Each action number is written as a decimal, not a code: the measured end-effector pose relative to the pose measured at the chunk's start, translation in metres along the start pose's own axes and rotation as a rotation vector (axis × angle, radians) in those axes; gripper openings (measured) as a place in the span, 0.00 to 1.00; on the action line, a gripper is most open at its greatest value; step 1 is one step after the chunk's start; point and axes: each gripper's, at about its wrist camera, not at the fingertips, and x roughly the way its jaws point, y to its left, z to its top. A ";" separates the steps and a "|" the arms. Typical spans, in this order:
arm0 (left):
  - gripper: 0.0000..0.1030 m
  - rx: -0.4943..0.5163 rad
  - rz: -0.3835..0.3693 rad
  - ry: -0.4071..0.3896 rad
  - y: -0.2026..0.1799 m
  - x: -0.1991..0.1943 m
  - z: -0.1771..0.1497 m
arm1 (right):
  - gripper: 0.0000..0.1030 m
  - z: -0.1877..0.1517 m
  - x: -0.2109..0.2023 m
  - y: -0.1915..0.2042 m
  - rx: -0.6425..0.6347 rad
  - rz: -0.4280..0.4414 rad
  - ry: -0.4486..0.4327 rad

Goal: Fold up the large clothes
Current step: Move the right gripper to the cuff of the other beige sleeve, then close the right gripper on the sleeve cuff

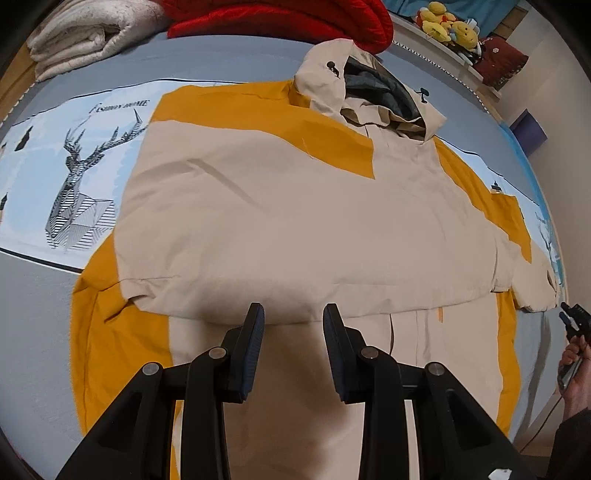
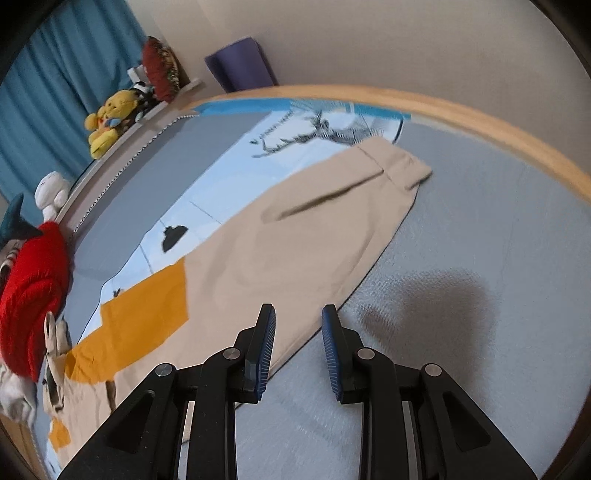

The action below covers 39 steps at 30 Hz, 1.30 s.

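Observation:
A beige and yellow hooded jacket (image 1: 295, 221) lies flat on the bed, front up, with its hood (image 1: 369, 92) at the far end. One beige sleeve is folded across the chest. My left gripper (image 1: 293, 308) hovers over the jacket's lower body, open, with nothing between its fingers. In the right wrist view the other sleeve (image 2: 295, 236) stretches out over the bedspread to its cuff (image 2: 399, 166). My right gripper (image 2: 298, 308) stands open above that sleeve's near edge, holding nothing. It also shows in a hand at the left wrist view's right edge, the right gripper (image 1: 574, 319).
The grey and blue bedspread (image 1: 74, 177) bears a deer print. A folded white blanket (image 1: 85, 33) and a red blanket (image 1: 277, 14) lie at the head. Plush toys (image 2: 107, 118) sit on a ledge. A wooden bed frame (image 2: 480, 114) borders the far side.

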 end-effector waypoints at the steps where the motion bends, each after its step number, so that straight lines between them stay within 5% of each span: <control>1: 0.29 0.002 0.001 0.002 -0.001 0.002 0.001 | 0.27 0.002 0.008 -0.004 0.008 0.000 0.008; 13: 0.29 -0.017 -0.020 0.003 -0.001 0.019 0.020 | 0.30 0.011 0.073 -0.042 0.138 0.003 0.103; 23: 0.29 -0.016 -0.026 0.007 0.000 0.025 0.025 | 0.30 0.024 0.083 -0.059 0.261 0.052 0.051; 29: 0.29 -0.028 -0.027 0.006 0.006 0.025 0.028 | 0.27 0.028 0.085 -0.054 0.267 0.026 -0.007; 31: 0.29 -0.031 -0.030 0.005 0.007 0.025 0.028 | 0.06 0.030 0.080 -0.048 0.272 0.005 -0.050; 33: 0.29 -0.033 -0.033 0.003 0.008 0.022 0.029 | 0.04 0.033 0.070 -0.037 0.258 -0.010 -0.103; 39: 0.29 -0.053 -0.058 -0.025 0.011 0.006 0.031 | 0.03 0.037 0.007 0.055 0.006 -0.007 -0.288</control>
